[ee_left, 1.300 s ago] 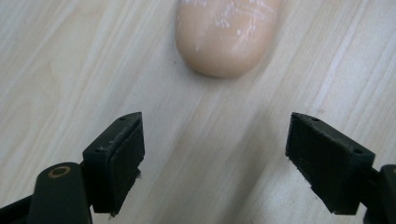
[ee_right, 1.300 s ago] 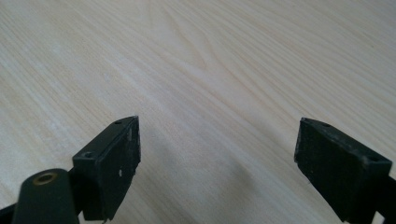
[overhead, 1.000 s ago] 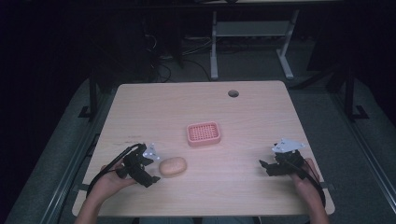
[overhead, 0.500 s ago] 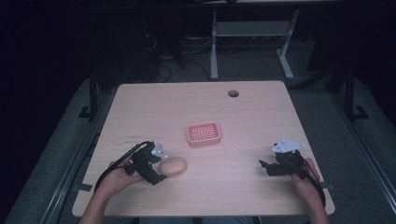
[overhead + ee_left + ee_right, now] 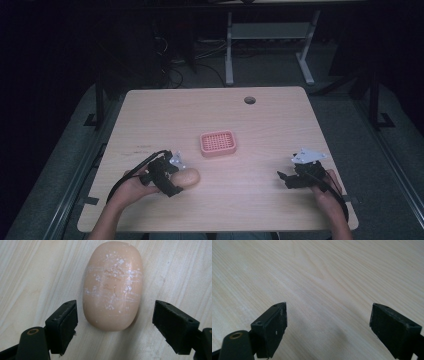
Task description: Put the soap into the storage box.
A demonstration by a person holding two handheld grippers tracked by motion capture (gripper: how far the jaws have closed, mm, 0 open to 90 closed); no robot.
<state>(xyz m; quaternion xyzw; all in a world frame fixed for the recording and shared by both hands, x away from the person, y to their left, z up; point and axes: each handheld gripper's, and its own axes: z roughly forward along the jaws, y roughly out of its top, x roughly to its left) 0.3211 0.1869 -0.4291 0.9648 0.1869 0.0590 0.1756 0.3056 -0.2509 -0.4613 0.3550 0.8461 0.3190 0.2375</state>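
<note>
The peach soap (image 5: 112, 285) lies flat, its long way running left to right, scuffed white, between the left gripper's (image 5: 113, 320) open fingers (image 5: 65, 322); the right gripper (image 5: 328, 325) is open too.

Dim room; grey floor (image 5: 350, 125); white desk frame (image 5: 270, 35) behind light wooden table (image 5: 280, 125); tangled cables (image 5: 175, 65).

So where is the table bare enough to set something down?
Bare wood lies behind the pink tray up to the cable hole, and between the tray and the right hand-held gripper. It is crowded around the soap at the left hand-held gripper.
</note>
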